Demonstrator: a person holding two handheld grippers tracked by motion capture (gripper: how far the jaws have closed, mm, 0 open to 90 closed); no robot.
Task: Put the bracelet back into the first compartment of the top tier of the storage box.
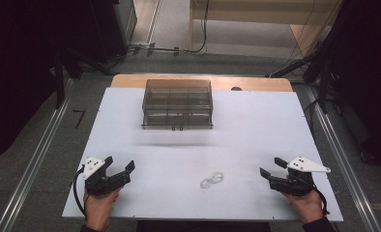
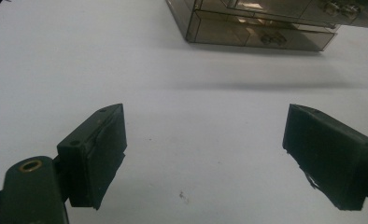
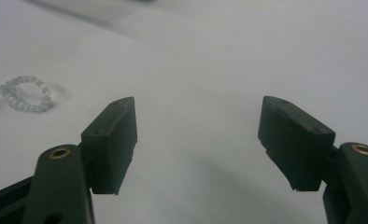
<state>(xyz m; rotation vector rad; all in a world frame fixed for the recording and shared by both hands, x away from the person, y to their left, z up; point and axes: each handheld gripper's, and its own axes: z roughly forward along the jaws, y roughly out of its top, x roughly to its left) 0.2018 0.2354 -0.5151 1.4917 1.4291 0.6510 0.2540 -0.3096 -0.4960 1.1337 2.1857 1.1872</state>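
Beads on a clear string, a small bracelet [image 1: 212, 180], lie in a loose loop on the white table [image 1: 198, 145], well on the person's side of the smoky drawer box [image 1: 177, 104], which stands at the table's far middle. Taking that box as the mark: the bracelet sits nearer the person and slightly to the box's right, apart from it and touched by nothing.

Left gripper [image 1: 119, 164] rests at the near left corner, far from the box, jaws spread wide with bare table between them; its own view shows the box's front drawers ahead. Right gripper [image 1: 271, 166] rests at the near right, equally far from the box, jaws also wide apart and empty. In the right gripper view the bracelet [image 3: 23, 93] lies off beyond the left-hand jaw, near it but not between the jaws.
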